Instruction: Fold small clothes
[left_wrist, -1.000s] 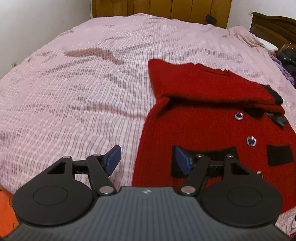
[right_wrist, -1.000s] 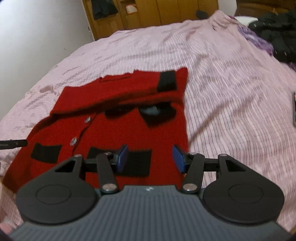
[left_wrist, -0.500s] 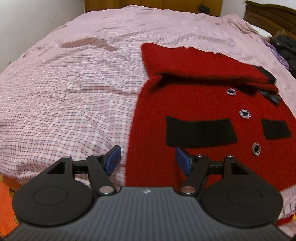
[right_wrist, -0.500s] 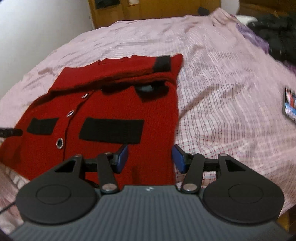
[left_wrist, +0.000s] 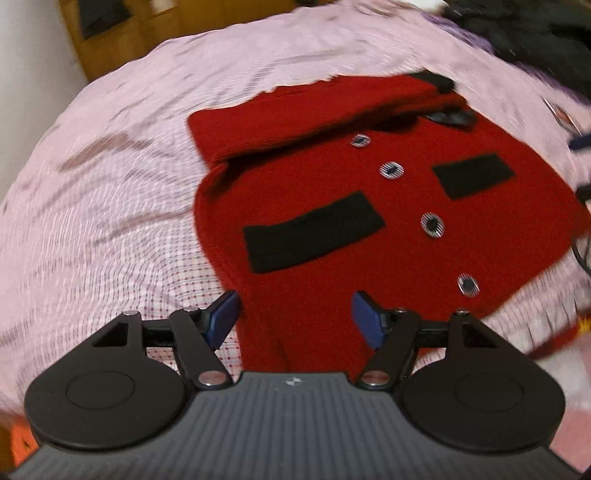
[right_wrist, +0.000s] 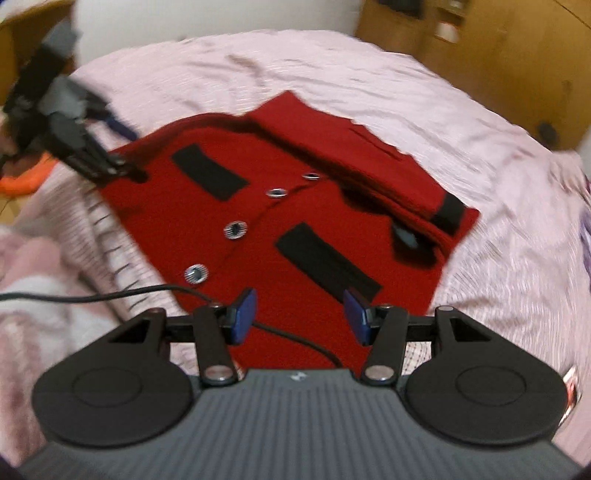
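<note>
A small red knit cardigan (left_wrist: 332, 192) with black pocket strips and several round buttons lies flat on the pink checked bedsheet (left_wrist: 110, 184). Its sleeves are folded across the top. My left gripper (left_wrist: 295, 317) is open and empty over the hem's left corner. My right gripper (right_wrist: 301, 314) is open and empty over the hem's right corner, with the cardigan (right_wrist: 295, 206) spread ahead of it. In the right wrist view the left gripper (right_wrist: 122, 168) shows at the cardigan's far left edge. Both views are motion-blurred.
A black cable (right_wrist: 110, 295) runs across the hem in front of the right gripper. Dark clothes (left_wrist: 517, 29) lie at the bed's far right. Wooden wardrobe doors (right_wrist: 480, 48) stand behind the bed. An orange thing (right_wrist: 26, 181) sits at the bed's left edge.
Both grippers have drawn back toward the cardigan's hem and turned inward, so more of the garment shows. Both stay open. The cardigan has not moved.
</note>
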